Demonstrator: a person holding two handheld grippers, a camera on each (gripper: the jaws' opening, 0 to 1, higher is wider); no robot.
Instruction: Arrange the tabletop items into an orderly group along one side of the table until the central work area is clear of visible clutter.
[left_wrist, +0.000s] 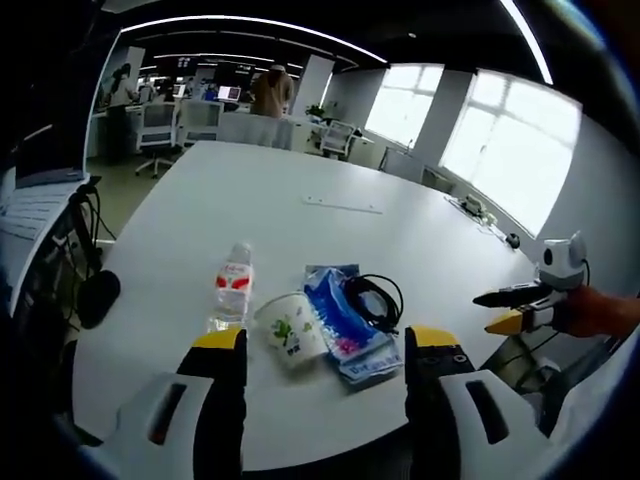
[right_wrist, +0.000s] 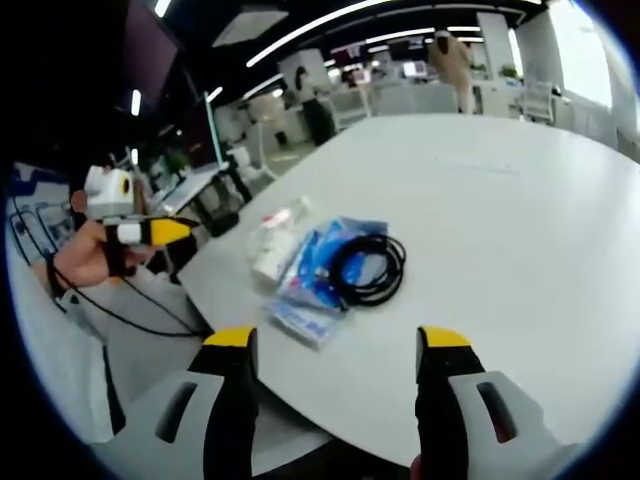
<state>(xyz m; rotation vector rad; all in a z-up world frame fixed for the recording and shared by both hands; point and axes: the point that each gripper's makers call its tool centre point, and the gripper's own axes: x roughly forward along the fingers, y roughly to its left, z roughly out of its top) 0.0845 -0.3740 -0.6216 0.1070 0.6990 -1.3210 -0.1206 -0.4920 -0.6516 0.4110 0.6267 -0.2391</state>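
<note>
On a white table (left_wrist: 300, 240), near one edge, four items are seen gathered in a tight cluster: a small water bottle (left_wrist: 233, 283) lying on its side, a paper cup (left_wrist: 290, 330) also tipped over just beside it, a blue plastic packet (left_wrist: 345, 325) touching the cup, and a coiled black cable (left_wrist: 375, 298) resting partly on the packet. The rest of the tabletop is largely bare, so the grouping is judged close to done. The left gripper (left_wrist: 325, 345) is held short of the cluster with its jaws wide apart and nothing between them; the right gripper (right_wrist: 335, 345) is likewise spread wide and empty, held off the table edge facing the packet and cable (right_wrist: 365, 268). The bottle is judged light to moderate, rigid but inclined to roll, and is best taken across its middle. The cup is thin and easily crushed, so a gentle pinch at its rim or wall is advised. The packet (right_wrist: 318, 275) is soft and slippery and may sag; a grip at one edge would serve. The cable is limp and could uncoil, so several loops should be caught together.
</note>
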